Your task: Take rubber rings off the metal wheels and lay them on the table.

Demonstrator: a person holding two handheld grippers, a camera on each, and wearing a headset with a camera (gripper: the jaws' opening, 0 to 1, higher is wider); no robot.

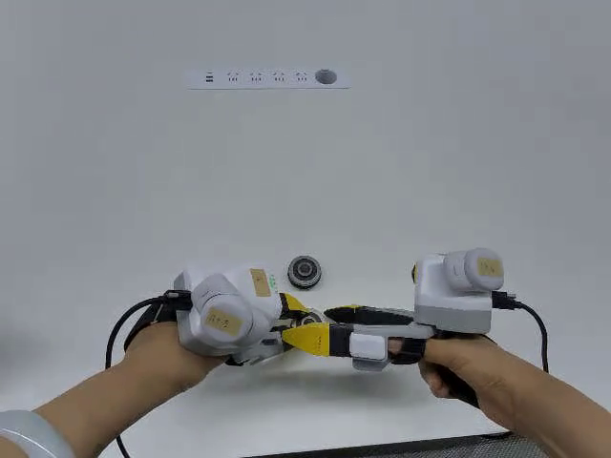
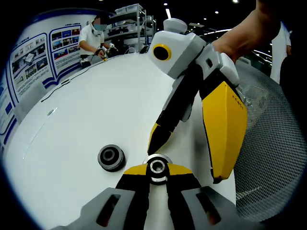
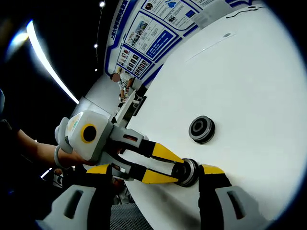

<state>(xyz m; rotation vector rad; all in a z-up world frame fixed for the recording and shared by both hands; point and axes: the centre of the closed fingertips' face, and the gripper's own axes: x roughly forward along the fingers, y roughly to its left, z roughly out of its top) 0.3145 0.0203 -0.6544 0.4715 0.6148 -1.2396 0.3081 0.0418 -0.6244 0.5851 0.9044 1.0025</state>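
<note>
Jaws of the left gripper [image 2: 157,171] clamp 1 metal wheel [image 2: 157,165]; those of the right gripper [image 2: 187,160] stand apart, either side of it. A 2nd wheel [image 2: 111,157] lies on the white table [image 2: 96,110] nearby.

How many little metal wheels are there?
2. The loose wheel lies flat on the table. The held wheel is clamped in the left gripper. Another might be hidden under it.
</note>
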